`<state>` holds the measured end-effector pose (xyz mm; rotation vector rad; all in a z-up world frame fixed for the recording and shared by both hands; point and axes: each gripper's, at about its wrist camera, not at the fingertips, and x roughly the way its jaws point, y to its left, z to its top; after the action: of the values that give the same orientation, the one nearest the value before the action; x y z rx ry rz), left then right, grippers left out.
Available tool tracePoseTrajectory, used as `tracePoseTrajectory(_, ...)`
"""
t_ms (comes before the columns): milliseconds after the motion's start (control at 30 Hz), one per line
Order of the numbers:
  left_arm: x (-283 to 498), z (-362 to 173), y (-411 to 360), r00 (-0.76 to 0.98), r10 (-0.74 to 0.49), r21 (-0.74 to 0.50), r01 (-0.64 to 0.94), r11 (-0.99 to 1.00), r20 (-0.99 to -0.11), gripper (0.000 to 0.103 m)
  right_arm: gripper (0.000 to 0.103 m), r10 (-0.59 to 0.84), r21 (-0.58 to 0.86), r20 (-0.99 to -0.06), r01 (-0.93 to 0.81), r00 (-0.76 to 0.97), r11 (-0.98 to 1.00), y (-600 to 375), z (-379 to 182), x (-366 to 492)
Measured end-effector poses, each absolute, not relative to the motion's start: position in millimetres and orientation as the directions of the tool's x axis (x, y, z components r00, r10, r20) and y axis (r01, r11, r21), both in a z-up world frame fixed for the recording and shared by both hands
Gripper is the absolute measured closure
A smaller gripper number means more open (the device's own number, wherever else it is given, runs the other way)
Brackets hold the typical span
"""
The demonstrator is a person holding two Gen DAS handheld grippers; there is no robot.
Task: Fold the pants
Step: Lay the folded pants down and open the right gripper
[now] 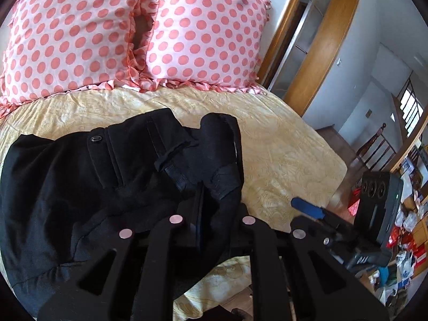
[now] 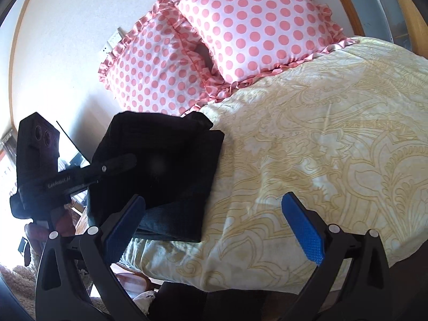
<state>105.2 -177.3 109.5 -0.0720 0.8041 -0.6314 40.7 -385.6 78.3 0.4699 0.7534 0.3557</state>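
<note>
bed (image 2: 334, 139): yellow patterned cover | black pants (image 1: 80, 187): bunched near left edge below pillows, soft, limp; best taken at waistband | left claw (image 1: 199, 214): clamped on pants fabric | right claw (image 2: 211, 227): wide apart, empty

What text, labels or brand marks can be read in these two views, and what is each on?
"GenRobot.AI": white lettering on the left gripper body, seen in the right wrist view.
White lettering on the right gripper body, left wrist view: too blurred to read.
Packaging in the floor clutter: too small to read.
</note>
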Motion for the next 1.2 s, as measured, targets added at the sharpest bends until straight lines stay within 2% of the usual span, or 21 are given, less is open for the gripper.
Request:
tracePoseTrajectory(167, 90, 78, -192, 0.528, -0.515, -0.200, 0.540, 0.817, -0.675, 0.092, 0.001, 0.444, 0.529, -0.545, -0.119, 0.711, 0.840, -393, 84, 44)
tracePoseTrajectory(333, 68, 66, -188, 0.574, -0.513, -0.122, 0.583, 0.803, -0.638, 0.091, 0.001, 0.419, 0.508, -0.539, -0.115, 0.731, 0.854, -392, 95, 45)
tracePoseTrajectory(433, 60, 65, -181, 0.571, -0.533, -0.130, 0.596, 0.792, -0.624, 0.089, 0.001, 0.410, 0.489, -0.526, -0.129, 0.745, 0.863, -384, 107, 52)
tracePoseTrajectory(467, 59, 65, -178, 0.563, -0.540, -0.139, 0.601, 0.787, -0.626, 0.081, 0.001, 0.411, 0.481, -0.520, -0.141, 0.749, 0.865, -380, 112, 54)
tracePoseTrajectory(500, 58, 67, -176, 0.535, -0.566, -0.165, 0.619, 0.768, -0.627, 0.063, 0.001, 0.414, 0.471, -0.510, -0.158, 0.754, 0.868, -375, 119, 58)
tracePoseTrajectory(533, 55, 71, -172, 0.500, -0.606, -0.204, 0.642, 0.739, -0.619, 0.051, 0.001, 0.416, 0.461, -0.500, -0.174, 0.760, 0.870, -369, 125, 60)
tracePoseTrajectory(567, 51, 75, -166, 0.478, -0.639, -0.237, 0.658, 0.715, -0.603, 0.031, 0.001, 0.421, 0.449, -0.489, -0.194, 0.764, 0.872, -363, 132, 63)
tracePoseTrajectory(600, 45, 81, -159, 0.482, -0.651, -0.246, 0.660, 0.710, -0.587, 0.018, 0.001, 0.425, 0.435, -0.480, -0.212, 0.767, 0.875, -356, 138, 65)
tracePoseTrajectory(700, 32, 102, -129, 0.556, -0.645, -0.214, 0.647, 0.732, -0.524, 0.005, 0.001, 0.450, 0.390, -0.467, -0.280, 0.761, 0.877, -329, 153, 77)
tracePoseTrajectory(800, 41, 111, -89, 0.699, -0.519, -0.153, 0.518, 0.842, -0.493, 0.002, 0.001, 0.518, 0.385, -0.485, -0.360, 0.704, 0.850, -297, 153, 100)
tracePoseTrajectory(900, 65, 102, -53, 0.763, -0.369, -0.142, 0.349, 0.926, -0.531, 0.002, 0.001, 0.573, 0.396, -0.527, -0.415, 0.627, 0.819, -264, 143, 124)
tracePoseTrajectory(1033, 82, 79, -24, 0.748, -0.302, -0.161, 0.258, 0.953, -0.591, 0.002, 0.005, 0.468, 0.283, -0.660, -0.382, 0.588, 0.880, -239, 116, 143)
tracePoseTrajectory(1067, 84, 73, -22, 0.741, -0.289, -0.148, 0.252, 0.956, -0.606, 0.002, 0.009, 0.459, 0.279, -0.691, -0.381, 0.558, 0.882, -237, 106, 144)
tracePoseTrajectory(1200, 84, 51, -25, 0.711, -0.270, -0.101, 0.272, 0.957, -0.649, 0.002, 0.010, 0.426, 0.254, -0.784, -0.393, 0.451, 0.884, -234, 70, 131)
